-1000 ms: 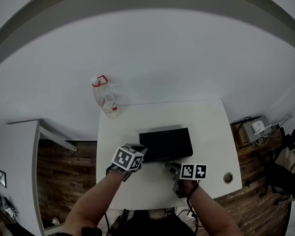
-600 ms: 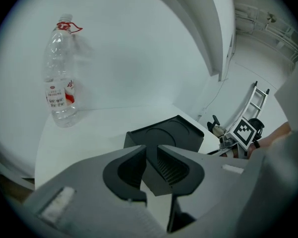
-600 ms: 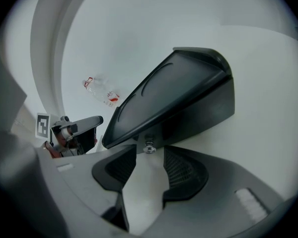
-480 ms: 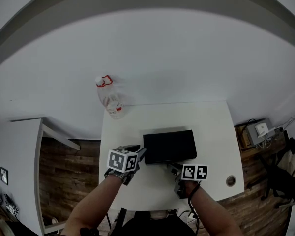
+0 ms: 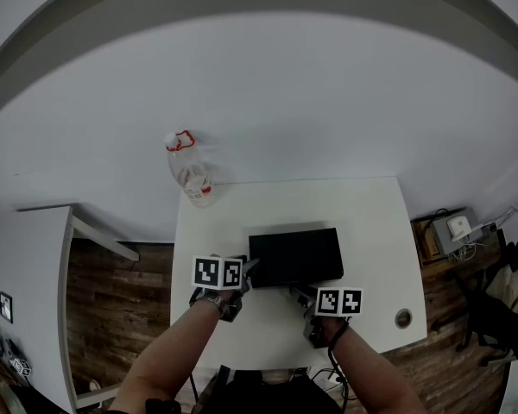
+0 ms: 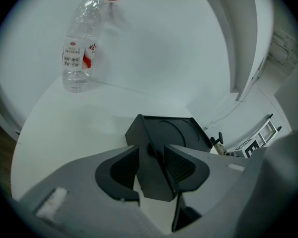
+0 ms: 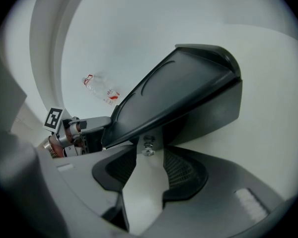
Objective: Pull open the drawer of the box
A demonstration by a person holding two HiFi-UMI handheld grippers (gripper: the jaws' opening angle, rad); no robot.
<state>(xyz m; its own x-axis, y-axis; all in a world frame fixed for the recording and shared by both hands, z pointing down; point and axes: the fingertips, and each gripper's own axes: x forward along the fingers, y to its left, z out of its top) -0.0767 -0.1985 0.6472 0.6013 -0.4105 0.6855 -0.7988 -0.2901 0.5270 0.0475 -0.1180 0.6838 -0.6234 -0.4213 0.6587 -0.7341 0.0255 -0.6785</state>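
Note:
A flat black box (image 5: pixel 295 255) lies on the white table (image 5: pixel 371 222). My left gripper (image 5: pixel 244 273) is at the box's front left corner. In the left gripper view its jaws (image 6: pixel 151 163) are opening, and the box's corner (image 6: pixel 150 148) stands between them, with no pad clearly pressing on it. My right gripper (image 5: pixel 301 295) is at the box's front edge. In the right gripper view it (image 7: pixel 149 158) stands open, with a small metal knob (image 7: pixel 148 147) under the box's front (image 7: pixel 188 98) between its fingertips, apart from both pads.
A clear plastic bottle (image 5: pixel 190 178) with a red cap ring stands at the table's far left corner, also in the left gripper view as the bottle (image 6: pixel 80 51). A cable hole (image 5: pixel 403 317) sits near the table's front right. A white shelf (image 5: pixel 34 266) is at the left, a chair (image 5: pixel 492 309) at the right.
My left gripper has rolled a little at the box's front left corner, so its marker cube now faces up more squarely. The right gripper has stayed at the front edge.

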